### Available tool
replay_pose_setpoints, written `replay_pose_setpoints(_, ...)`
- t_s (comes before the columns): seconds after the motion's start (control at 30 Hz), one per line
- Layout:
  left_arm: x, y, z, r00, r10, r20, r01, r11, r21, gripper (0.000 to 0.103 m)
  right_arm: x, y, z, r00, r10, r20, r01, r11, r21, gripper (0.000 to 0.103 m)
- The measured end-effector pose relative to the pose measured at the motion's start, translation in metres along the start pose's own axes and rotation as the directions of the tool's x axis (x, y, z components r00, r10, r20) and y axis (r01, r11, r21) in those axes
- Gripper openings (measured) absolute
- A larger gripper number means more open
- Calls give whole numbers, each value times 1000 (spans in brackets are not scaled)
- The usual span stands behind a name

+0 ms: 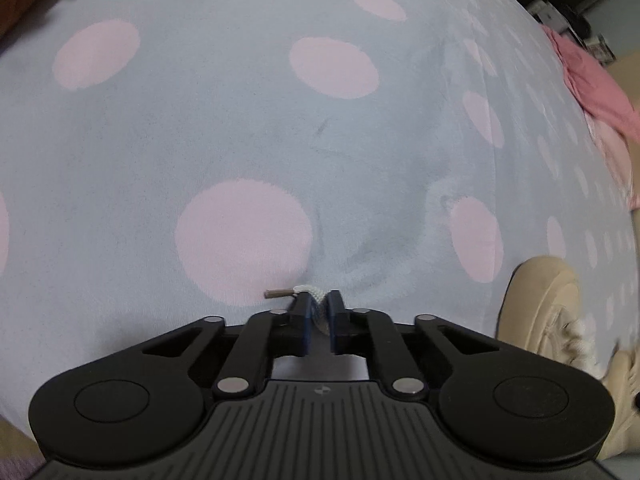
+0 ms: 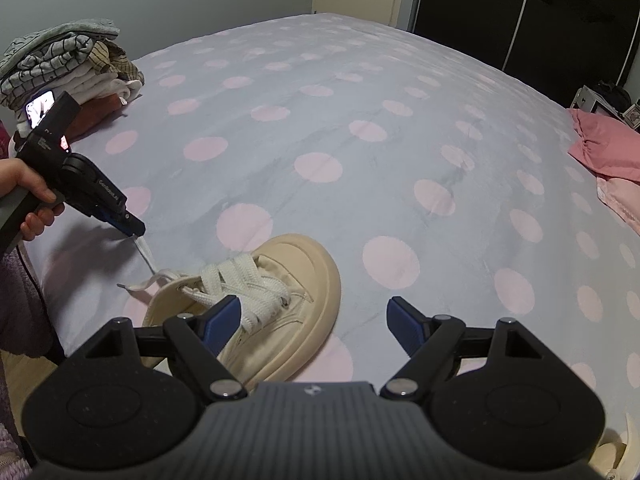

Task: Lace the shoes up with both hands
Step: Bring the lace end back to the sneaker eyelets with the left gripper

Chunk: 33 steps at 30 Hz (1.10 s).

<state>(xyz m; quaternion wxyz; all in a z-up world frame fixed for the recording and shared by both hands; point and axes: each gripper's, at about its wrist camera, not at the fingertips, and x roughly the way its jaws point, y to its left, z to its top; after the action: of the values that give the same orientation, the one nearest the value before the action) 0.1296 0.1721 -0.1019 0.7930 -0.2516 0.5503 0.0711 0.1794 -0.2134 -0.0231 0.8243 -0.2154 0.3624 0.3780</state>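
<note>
At the bottom of the right wrist view, the right claw (image 2: pixel 314 316) hangs with blue pads spread apart over a cream canvas shoe (image 2: pixel 280 280) lying low and centre on the bed (image 2: pixel 360 140). At left, the left claw (image 2: pixel 134 230) is clamped on the flat woven lace (image 2: pixel 146 258) near its tip, apparently drawing it taut over the soft, pink-dotted bedspread.

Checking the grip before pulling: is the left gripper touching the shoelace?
Touching. In the left wrist view the left gripper is shut on the white shoelace, whose brown tip pokes out beside the pads.
</note>
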Motion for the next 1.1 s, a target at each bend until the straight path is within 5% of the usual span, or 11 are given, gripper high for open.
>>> replay_pose_setpoints(0.1, -1, -20, -4, 998, 35, 44, -41, 991, 128, 2, 0, 1, 0, 1000, -1, -1, 1, 1000, -2, 82)
replay_pose_setpoints(0.23, -18, -45, -11, 993, -22, 118, -12, 961, 277, 1, 0, -1, -2, 1000, 2, 0, -2, 1000, 6, 82)
replay_pose_setpoints(0.4, -48, -77, -22, 967, -110, 230, -13, 880, 474, 1, -2, -8, -11, 998, 52, -17, -51, 997, 58, 82)
replay_pose_setpoints(0.5, -68, -97, -33, 949, -176, 262, -12, 808, 588, 1, -5, -9, -16, 993, 115, -15, -114, 989, 92, 77)
replay_pose_setpoints(0.63, -89, -128, -56, 927, -263, 267, -28, 662, 749, 1, -6, -3, -19, 984, 175, -17, -173, 980, 96, 62)
replay_pose_setpoints(0.77, -101, -160, -90, 915, -331, 232, -55, 467, 883, 1, 1, 5, -23, 973, 226, -38, -221, 970, 99, 47)
replay_pose_setpoints(0.93, -93, -186, -130, 930, -332, 159, -79, 243, 967, 1, 11, 12, -26, 961, 267, -69, -259, 960, 102, 27)
replay_pose_setpoints(1.1, -70, -199, -151, 953, -282, 114, -89, 99, 991, 1, 17, 11, -27, 963, 258, -82, -249, 963, 106, 10)
